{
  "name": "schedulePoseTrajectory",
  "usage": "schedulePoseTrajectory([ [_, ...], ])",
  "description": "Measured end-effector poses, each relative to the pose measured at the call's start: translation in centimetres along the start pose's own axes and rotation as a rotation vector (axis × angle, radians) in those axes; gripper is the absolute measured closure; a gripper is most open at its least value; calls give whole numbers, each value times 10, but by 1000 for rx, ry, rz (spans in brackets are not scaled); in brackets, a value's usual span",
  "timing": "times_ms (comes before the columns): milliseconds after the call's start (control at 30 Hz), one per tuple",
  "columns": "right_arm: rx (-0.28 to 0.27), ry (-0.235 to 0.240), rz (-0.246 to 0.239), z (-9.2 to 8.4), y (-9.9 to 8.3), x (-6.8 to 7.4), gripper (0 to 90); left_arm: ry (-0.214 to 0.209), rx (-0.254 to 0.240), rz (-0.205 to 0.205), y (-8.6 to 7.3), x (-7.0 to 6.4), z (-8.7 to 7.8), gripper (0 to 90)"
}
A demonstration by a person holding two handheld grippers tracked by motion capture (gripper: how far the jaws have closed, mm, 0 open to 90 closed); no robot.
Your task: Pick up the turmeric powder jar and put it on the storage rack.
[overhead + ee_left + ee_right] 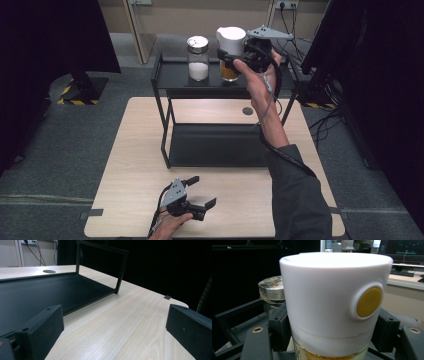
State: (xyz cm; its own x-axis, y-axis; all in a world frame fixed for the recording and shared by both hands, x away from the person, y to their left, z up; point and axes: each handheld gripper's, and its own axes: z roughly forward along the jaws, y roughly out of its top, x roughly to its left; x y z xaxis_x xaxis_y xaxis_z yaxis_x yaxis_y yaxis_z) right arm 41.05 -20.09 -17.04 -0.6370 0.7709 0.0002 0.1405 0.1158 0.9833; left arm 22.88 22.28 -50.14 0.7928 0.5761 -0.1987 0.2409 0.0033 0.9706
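Note:
A jar of amber-yellow contents with a tall white lid (pixel 230 47) is over the top shelf of the black rack (pixel 172 75); whether it rests on the shelf I cannot tell. My right gripper (pixel 235 62) is shut on it from the right, its black jaws clamped on either side just under the lid. In the right gripper view the white lid (pixel 332 300) has a round yellow button. A glass jar of white powder with a metal lid (pixel 198 57) stands to its left on the same shelf. My left gripper (pixel 202 192) is open near the table's front edge, nothing between its fingers (pixel 37 332).
The rack's lower tray (pixel 215 145) lies flat on the light wooden table (pixel 135 165), with thin black uprights at its corners. A round cable hole (pixel 247 111) sits behind it. Dark curtains and equipment stands flank the table; cables run along the floor at the right.

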Motion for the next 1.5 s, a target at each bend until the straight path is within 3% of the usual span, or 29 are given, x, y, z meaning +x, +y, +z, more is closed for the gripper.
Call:
schedulePoseTrajectory([
  [433, -6, -27, 16, 8, -10, -5, 309, 1, -4, 1, 0, -1, 0, 9],
  [867, -14, -42, -2, 10, -14, -2, 306, -3, -2, 2, 0, -2, 0, 10],
  [967, -11, -63, 15, 11, -13, 2, 175, -3, -2, 1, 0, -2, 0, 10],
  [1200, -14, -94, 30, 4, -12, 8, 14, -3, -1, 3, 0, -2, 0, 10],
  [1433, -37, -53, 22, -5, -21, 4, 5, 0, -2, 3, -1, -2, 0, 9],
  [1500, -38, -61, 11, -9, -22, 6, 5, 0, -1, 4, 0, -2, 0, 10],
])
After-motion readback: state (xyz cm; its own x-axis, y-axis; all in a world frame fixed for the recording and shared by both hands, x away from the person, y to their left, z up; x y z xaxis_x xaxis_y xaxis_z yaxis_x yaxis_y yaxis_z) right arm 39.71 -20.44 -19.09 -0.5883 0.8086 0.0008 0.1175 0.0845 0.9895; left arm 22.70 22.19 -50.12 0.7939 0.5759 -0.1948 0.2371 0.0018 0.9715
